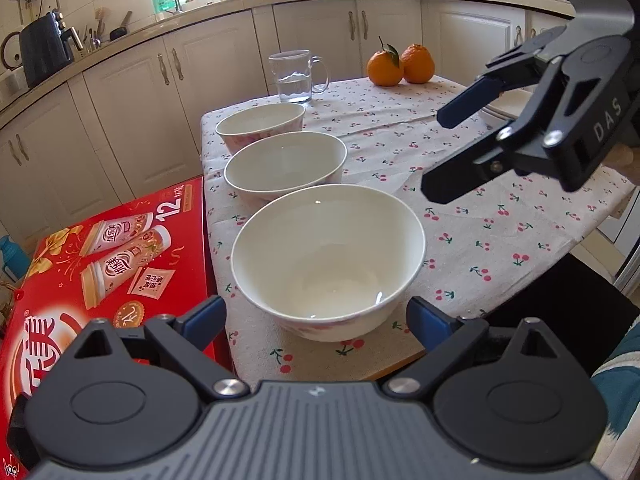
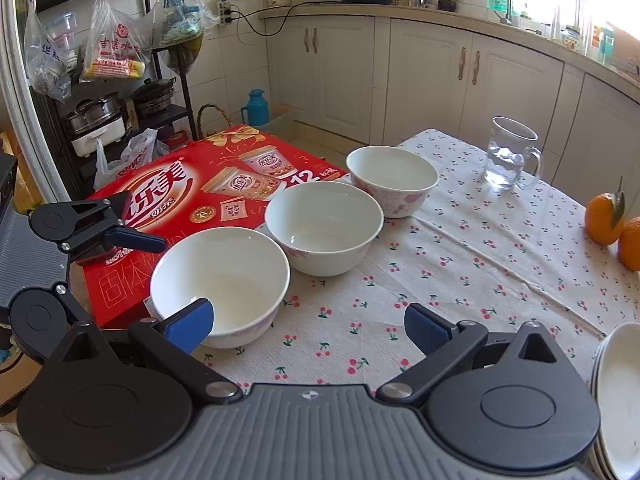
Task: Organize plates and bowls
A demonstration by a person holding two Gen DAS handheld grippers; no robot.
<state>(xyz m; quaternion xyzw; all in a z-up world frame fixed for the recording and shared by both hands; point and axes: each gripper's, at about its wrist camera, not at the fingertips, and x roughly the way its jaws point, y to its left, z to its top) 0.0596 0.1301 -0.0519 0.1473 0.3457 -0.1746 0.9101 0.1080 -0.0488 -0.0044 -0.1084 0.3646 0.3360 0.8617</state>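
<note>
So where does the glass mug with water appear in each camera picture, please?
Left wrist view: the glass mug stands at top centre, on the far end of the table, behind the row of three bowls.
Right wrist view: the glass mug stands at upper right, right of the farthest bowl.
Shared landmark: the two oranges on the same tablecloth.

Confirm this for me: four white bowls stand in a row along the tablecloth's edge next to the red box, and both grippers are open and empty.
Not four: three bowls, the near bowl, the middle bowl and the far bowl, as the right wrist view shows. They do line the tablecloth beside the red box, and the left gripper and right gripper are open and empty.
</note>
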